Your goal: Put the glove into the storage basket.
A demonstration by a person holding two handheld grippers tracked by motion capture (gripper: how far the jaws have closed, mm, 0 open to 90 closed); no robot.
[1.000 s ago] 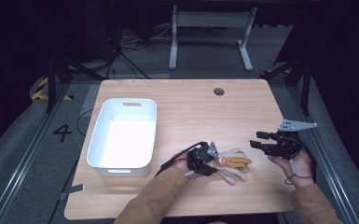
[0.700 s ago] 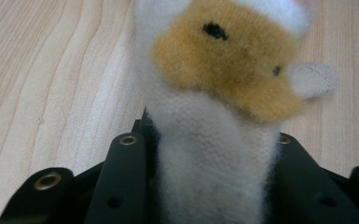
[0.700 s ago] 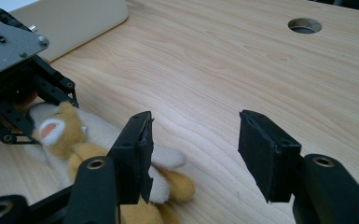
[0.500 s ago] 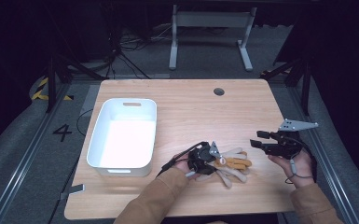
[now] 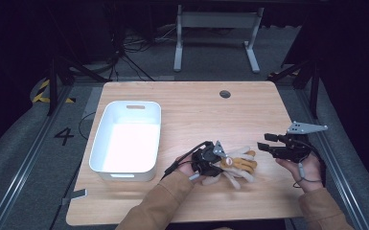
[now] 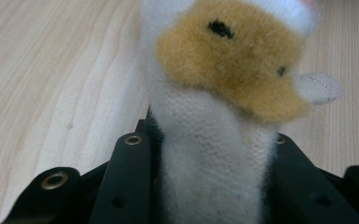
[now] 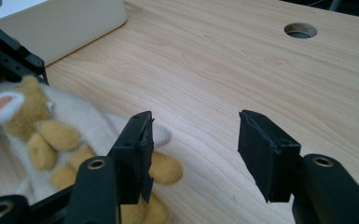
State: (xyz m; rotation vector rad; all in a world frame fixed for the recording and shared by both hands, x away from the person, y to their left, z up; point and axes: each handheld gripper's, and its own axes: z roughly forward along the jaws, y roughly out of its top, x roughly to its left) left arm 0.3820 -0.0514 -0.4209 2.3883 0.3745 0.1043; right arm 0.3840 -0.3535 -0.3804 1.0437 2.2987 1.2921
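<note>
This was a recording lab or studio rather than a home. A lone wooden worktop (image 5: 191,110) stood on grey carpet among dark surroundings, with metal floor rails (image 5: 21,167) beside it, yellow-black hazard tape (image 5: 43,91), a painted number four (image 5: 63,136), loose cables (image 5: 129,57) and a bare metal stand (image 5: 215,28) beyond its far edge.

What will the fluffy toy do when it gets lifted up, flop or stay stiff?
Probably flop: the plush toy looks soft, and its limbs sprawl loosely on the table. It likely squashes, since the left gripper pinches its white body narrow. Its fuzzy cloth probably won't slip.
</note>
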